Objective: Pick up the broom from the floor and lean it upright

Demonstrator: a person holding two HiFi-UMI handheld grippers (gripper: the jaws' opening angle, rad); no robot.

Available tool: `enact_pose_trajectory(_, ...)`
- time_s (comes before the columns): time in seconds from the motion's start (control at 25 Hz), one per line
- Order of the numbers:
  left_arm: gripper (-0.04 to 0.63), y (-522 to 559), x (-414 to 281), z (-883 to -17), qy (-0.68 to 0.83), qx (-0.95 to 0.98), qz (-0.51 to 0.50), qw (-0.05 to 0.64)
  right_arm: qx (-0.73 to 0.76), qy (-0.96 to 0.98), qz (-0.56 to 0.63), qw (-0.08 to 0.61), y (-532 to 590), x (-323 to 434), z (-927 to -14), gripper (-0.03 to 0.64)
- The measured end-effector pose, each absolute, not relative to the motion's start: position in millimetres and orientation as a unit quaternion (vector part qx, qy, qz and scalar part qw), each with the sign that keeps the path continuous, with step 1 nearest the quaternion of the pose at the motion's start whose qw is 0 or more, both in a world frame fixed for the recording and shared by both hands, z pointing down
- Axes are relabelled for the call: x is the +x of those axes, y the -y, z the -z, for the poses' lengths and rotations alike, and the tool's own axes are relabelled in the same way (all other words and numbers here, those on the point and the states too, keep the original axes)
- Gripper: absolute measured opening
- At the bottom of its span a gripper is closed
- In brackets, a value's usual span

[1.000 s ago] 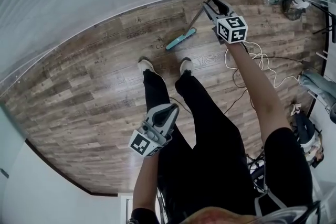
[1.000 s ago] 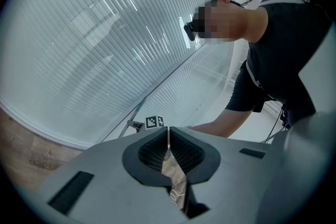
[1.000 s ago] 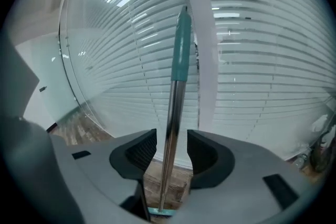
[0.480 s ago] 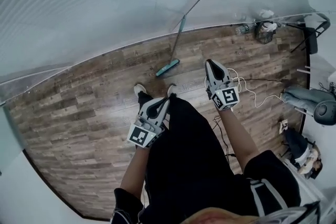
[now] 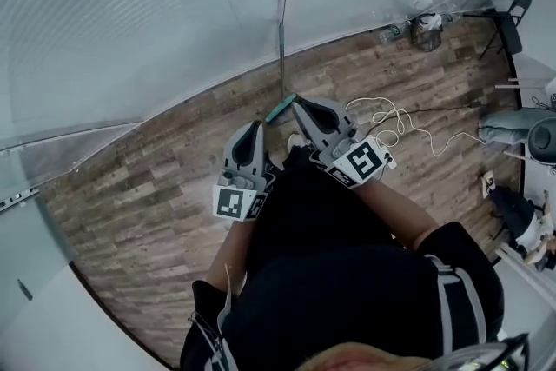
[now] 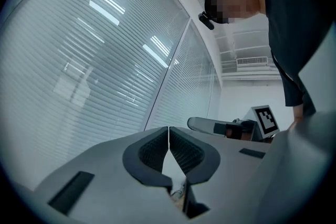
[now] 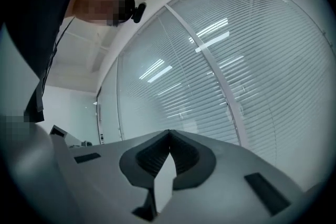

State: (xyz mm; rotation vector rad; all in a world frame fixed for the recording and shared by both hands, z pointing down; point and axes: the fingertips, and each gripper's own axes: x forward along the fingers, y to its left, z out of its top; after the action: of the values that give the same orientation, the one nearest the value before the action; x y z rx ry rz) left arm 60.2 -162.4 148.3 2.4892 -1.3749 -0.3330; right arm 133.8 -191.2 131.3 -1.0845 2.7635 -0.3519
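The broom stands upright against the glass wall in the head view. Its teal head (image 5: 280, 109) rests on the wood floor and its thin handle (image 5: 281, 56) rises along the wall's frame. Neither gripper touches it. My right gripper (image 5: 300, 103) is just right of the broom head in that view, and its jaws have closed with nothing between them (image 7: 169, 132). My left gripper (image 5: 253, 128) is held beside it, also shut and empty (image 6: 168, 128). Both point level at the blinds. The left gripper view shows the right gripper's marker cube (image 6: 265, 120).
The glass wall with blinds (image 5: 174, 22) is right in front. A white cable (image 5: 391, 119) lies coiled on the floor to the right. A bottle and a bag (image 5: 424, 26) sit at the wall's base. A chair (image 5: 512, 9) and grey gear (image 5: 504, 130) are at the far right.
A second ago my right gripper was low and open at the broom's handle; it has let go, risen and shut. The left gripper has risen too. The broom stands free against the wall.
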Motion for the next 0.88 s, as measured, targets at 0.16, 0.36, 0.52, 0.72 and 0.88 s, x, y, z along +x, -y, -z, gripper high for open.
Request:
enact_pose_trajectory(0.16,0.025,170,68,-114,0.478,0.870,0.100,0.070,-0.362,-0.924,0.094,0.080,191,129,-103,0.018)
enact_pose_trajectory(0.36,0.023,183,73,-93,0.478,0.868,0.117,0.068,-0.366,-0.927,0.051,0.066,189,128,-91,0.018)
enact_pose_trajectory(0.52,0.023,185,82,-87,0.489,0.862,0.117,0.067,-0.369,-0.926,0.040,0.066,188,135,-93,0.018)
enact_pose_trajectory(0.72,0.018,181,92,-81,0.505,0.854,0.108,0.058,-0.376,-0.925,0.037,0.049,187,143,-98,0.018)
enact_pose_trajectory(0.88,0.018,176,110,-79,0.495,0.861,0.105,0.054,-0.383,-0.922,0.029,0.056,187,155,-94,0.018)
